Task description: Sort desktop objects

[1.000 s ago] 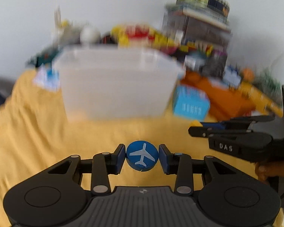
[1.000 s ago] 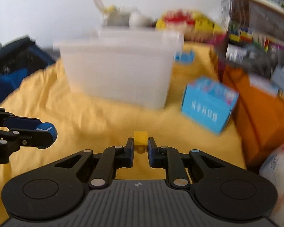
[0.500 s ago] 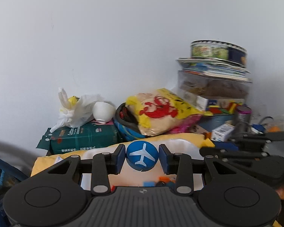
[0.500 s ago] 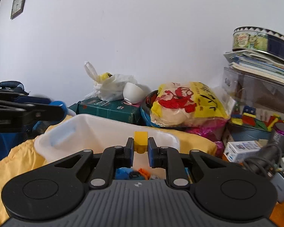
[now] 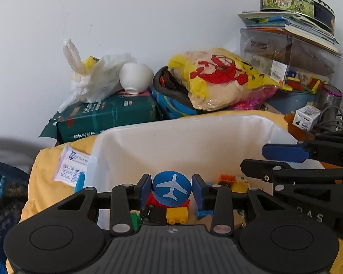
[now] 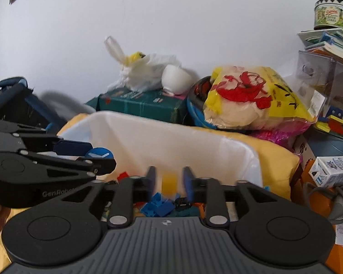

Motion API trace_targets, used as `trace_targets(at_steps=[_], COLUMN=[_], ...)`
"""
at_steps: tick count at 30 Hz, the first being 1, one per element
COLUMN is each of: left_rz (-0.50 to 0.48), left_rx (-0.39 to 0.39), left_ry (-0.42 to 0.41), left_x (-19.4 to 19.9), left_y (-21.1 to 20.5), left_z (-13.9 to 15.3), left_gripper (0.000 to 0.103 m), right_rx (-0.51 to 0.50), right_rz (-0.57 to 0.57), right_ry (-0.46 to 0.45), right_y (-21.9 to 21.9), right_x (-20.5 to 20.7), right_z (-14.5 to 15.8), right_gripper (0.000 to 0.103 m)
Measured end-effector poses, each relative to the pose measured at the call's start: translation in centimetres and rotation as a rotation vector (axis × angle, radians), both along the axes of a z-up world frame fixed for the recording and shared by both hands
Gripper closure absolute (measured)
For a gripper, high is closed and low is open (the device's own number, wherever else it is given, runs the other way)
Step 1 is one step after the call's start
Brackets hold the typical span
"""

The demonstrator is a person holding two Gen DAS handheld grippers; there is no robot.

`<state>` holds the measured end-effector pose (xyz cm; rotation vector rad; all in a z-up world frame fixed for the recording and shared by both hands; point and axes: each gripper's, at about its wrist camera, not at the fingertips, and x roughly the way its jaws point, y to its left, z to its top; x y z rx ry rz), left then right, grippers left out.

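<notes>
While both hang over the white bin (image 5: 217, 137), the left hand-held gripper (image 5: 172, 190) and right hand-held gripper (image 6: 168, 181) have their jaws parted around the blue airplane disc (image 5: 172, 189) and yellow brick (image 6: 168, 182); withdrawing straight up should avoid snagging.

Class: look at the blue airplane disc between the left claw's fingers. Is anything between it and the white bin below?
Nothing visible: the blue airplane disc sits directly over the open white bin, with only loose toy bricks beneath.
</notes>
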<state>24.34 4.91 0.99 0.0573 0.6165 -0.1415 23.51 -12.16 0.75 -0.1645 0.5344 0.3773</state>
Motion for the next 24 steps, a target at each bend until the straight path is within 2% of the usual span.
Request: trace_targets(at_steps=[1, 7, 13, 16, 20, 22, 24], left_rz=[-0.004, 0.013, 0.021, 0.063, 0.100, 0.066, 0.036], left_rx=[0.005, 0.061, 0.066, 0.084, 0.139, 0.130, 0.158], left_ry=[-0.008, -0.114, -0.174, -0.213, -0.289, -0.259, -0.203], left_x=[-0.3, -2.8, -6.1, -8.3, -11.5, -12.0, -11.7], left_y=[0.0, -0.2, -0.7, -1.2, -2.6, -2.8, -3.3], left_z=[0.3, 2.4, 4.1, 4.9, 5.4, 5.5, 5.3], left_gripper=[0.052, 0.034, 0.027, 0.026, 0.013, 0.012, 0.012], right_rx=[-0.011, -0.037, 0.002, -0.003, -0.030, -0.036, -0.036], right_rz=[0.004, 0.011, -0.027, -0.044, -0.042, -0.029, -0.019], right_ry=[-0.012, -0.083, -0.080, -0.076, -0.073, -0.060, -0.045], right_y=[0.1, 0.1, -1.4, -2.1, -3.2, -3.5, -3.9], right_x=[-0.2, -1.7, -3.2, -4.2, -6.1, -6.9, -7.5], right_z=[0.1, 1.8, 3.1, 3.0, 2.2, 2.0, 2.1], right_gripper=[0.068, 0.065, 0.050, 0.032, 0.029, 0.027, 0.025])
